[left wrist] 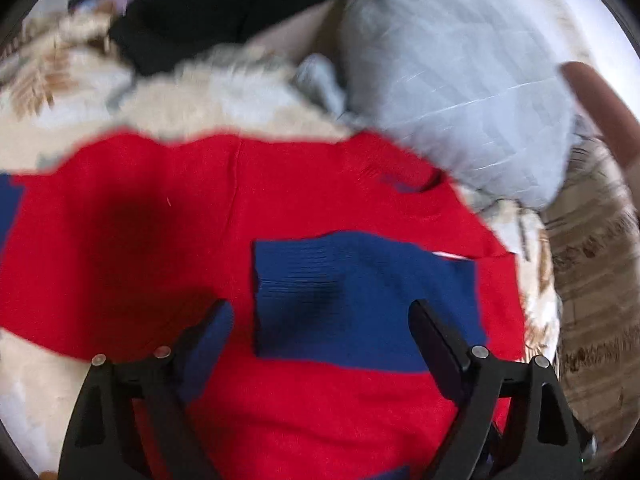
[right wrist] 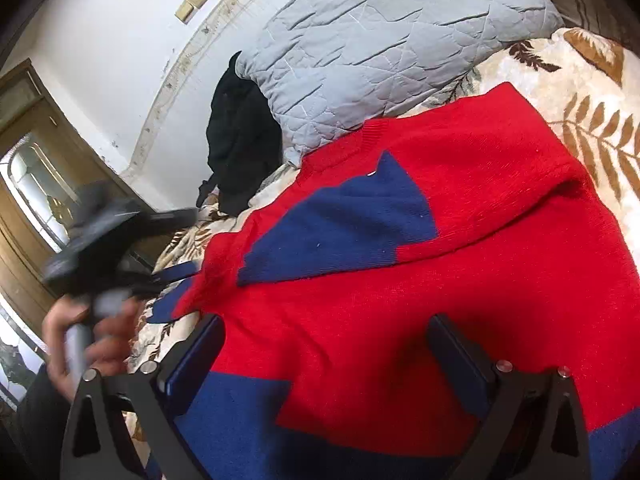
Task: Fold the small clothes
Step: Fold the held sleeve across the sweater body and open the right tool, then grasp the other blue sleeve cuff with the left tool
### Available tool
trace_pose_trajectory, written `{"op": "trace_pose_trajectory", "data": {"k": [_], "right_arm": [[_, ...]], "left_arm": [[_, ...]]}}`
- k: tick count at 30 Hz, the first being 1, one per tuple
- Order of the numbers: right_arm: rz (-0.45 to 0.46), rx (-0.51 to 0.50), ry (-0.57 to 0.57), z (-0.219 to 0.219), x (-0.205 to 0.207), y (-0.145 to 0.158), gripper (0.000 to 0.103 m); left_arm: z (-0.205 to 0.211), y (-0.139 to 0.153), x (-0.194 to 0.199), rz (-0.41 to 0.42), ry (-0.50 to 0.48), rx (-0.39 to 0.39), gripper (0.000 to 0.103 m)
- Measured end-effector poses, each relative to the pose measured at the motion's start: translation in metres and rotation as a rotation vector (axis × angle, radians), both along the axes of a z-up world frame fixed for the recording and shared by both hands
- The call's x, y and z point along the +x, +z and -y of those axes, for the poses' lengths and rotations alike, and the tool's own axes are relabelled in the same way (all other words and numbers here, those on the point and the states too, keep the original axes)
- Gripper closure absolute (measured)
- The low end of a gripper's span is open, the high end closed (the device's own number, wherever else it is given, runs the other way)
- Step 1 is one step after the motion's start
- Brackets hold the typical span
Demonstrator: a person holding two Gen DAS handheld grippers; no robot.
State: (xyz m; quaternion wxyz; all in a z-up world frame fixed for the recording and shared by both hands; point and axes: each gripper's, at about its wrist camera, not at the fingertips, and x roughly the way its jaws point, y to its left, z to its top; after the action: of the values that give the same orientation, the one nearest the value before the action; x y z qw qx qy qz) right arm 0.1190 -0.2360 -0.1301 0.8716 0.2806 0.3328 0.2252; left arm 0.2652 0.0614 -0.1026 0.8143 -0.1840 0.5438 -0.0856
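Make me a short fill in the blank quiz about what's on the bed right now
1. The sweater is mostly ____ with navy blue cuffs.
2. The quilted pillow behind it is light ____.
3. Both the left tool and right tool have jaws standing ____, holding nothing.
4. The bedspread has a ____ pattern.

Missing words: red; grey; open; leaf

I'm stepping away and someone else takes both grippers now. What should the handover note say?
Left gripper: open, empty, above the red sweater.
Right gripper: open, empty, low over the sweater's hem.
Sweater lies on the leaf-print blanket, beside the grey pillow; one sleeve with blue cuff is already folded across the body.
Left: the other sleeve appears still out to the side; fold it in, then fold the body.
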Motion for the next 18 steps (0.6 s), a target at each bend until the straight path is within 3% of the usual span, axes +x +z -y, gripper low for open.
{"op": "trace_pose_trajectory", "data": {"k": [1, 4, 5, 6, 8, 10, 12, 13, 14, 18], "right_arm": [[0.001, 0.001, 0.002, -0.001, 0.001, 0.000, 0.001], [0.001, 0.001, 0.009, -0.002, 0.001, -0.001, 0.001], [0.000, 0.001, 0.010, -0.002, 0.001, -0.002, 0.001], [0.000, 0.000, 0.010, -0.003, 0.001, -0.002, 0.001], [0.000, -0.001, 0.010, -0.003, 0.001, -0.001, 0.001], [0.000, 0.000, 0.010, -0.003, 0.001, -0.001, 0.001], [-0.001, 0.001, 0.009, -0.003, 0.001, -0.001, 0.001], [0.000, 0.001, 0.009, -0.003, 0.001, -0.001, 0.001], [-0.001, -0.001, 0.008, -0.004, 0.001, -0.002, 0.001], [-0.006, -0.007, 0.009, -0.006, 0.002, -0.002, 0.000]], "left_arm": [[-0.002, -0.006, 0.000, -0.019, 0.013, 0.002, 0.020], [-0.005, -0.011, 0.002, -0.026, 0.032, 0.030, 0.042], [-0.004, -0.011, 0.002, -0.028, 0.031, 0.057, 0.078], [-0.005, -0.013, 0.004, -0.060, 0.031, 0.065, 0.096], [-0.011, -0.003, 0.001, -0.016, 0.058, 0.044, 0.097], [-0.013, 0.028, -0.012, 0.111, 0.065, 0.048, 0.097], [-0.016, 0.068, -0.039, 0.312, 0.085, 0.090, 0.097], [-0.017, 0.071, -0.038, 0.330, 0.094, 0.089, 0.097], [-0.019, 0.065, -0.041, 0.317, 0.094, 0.078, 0.097], [-0.007, -0.017, -0.024, 0.060, 0.033, 0.179, 0.095]]}}
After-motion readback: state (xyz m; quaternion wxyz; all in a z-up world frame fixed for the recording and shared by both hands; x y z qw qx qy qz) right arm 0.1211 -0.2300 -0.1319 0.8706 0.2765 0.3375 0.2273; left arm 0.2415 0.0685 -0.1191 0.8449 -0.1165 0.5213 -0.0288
